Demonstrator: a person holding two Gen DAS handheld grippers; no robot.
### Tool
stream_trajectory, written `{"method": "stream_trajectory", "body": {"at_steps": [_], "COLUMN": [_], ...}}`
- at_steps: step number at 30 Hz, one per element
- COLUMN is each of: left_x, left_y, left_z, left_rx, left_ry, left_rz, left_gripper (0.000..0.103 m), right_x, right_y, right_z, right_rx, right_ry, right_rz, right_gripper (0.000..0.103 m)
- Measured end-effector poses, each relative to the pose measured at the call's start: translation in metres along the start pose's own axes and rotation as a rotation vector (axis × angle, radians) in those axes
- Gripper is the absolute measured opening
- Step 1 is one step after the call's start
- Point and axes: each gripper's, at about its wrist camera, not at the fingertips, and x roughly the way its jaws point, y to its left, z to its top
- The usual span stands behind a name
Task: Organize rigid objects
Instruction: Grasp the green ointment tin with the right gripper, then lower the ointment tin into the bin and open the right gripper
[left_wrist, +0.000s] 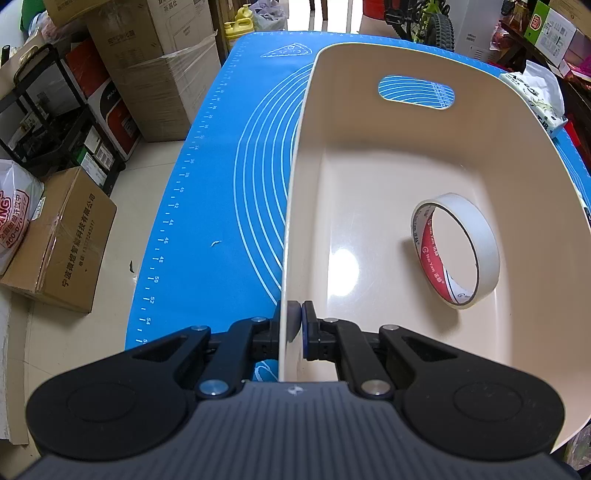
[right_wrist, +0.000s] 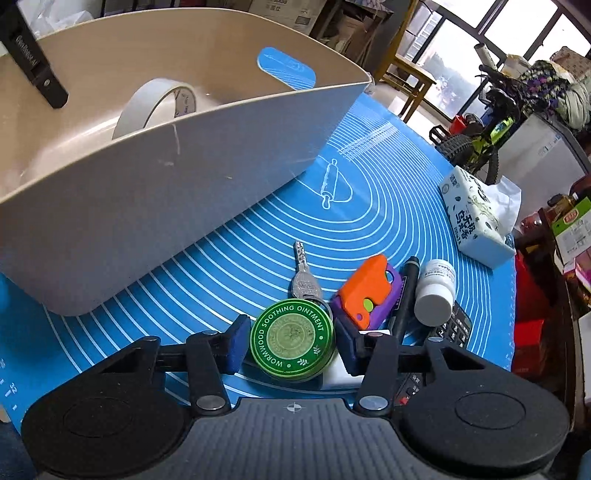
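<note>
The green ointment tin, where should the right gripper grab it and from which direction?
Grip the green ointment tin across its round side wall, coming in low from the near side. It lies flat, lid up, on the blue mat, so only the rim offers opposing faces. The right gripper already has a finger on either side; the key touches the far edge, so close gently.
</note>
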Motion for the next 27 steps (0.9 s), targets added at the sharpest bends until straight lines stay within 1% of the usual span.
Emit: {"method": "stream_trajectory", "body": {"at_steps": [4,11,17,21,27], "left_x": [-0.001,0.000,0.001,0.001,0.001], "left_y": [-0.001,-0.002,-0.001,-0.001,-0.001], "left_z": [0.000,0.000,0.000,0.000,0.000], "left_rx": [-0.002,-0.002,-0.003,-0.004,-0.005], "left_ry": [0.000,0.001,0.002,0.002,0.003], "left_rz": [0.005,0.008,0.012,0.012,0.011], "left_gripper": [0.008,0.009,0.009,0.009,0.009], "right_x": [-0.001,-0.011,-0.023,-0.030,-0.052], "right_y": [-0.009,-0.015,-0.024,-0.030,-0.037], "right_z": [0.003,0.013,0.025,0.031,0.047], "right_rx": [0.066,0.107,0.163,0.201,0.268], "right_ry": [-0.001,-0.036,-0.077,-0.088,-0.146], "right_rz": [0.002,-0.011,-0.027,-0.030,-0.027], "right_gripper": [0.055,0.055,0.055,0.055,0.055]}}
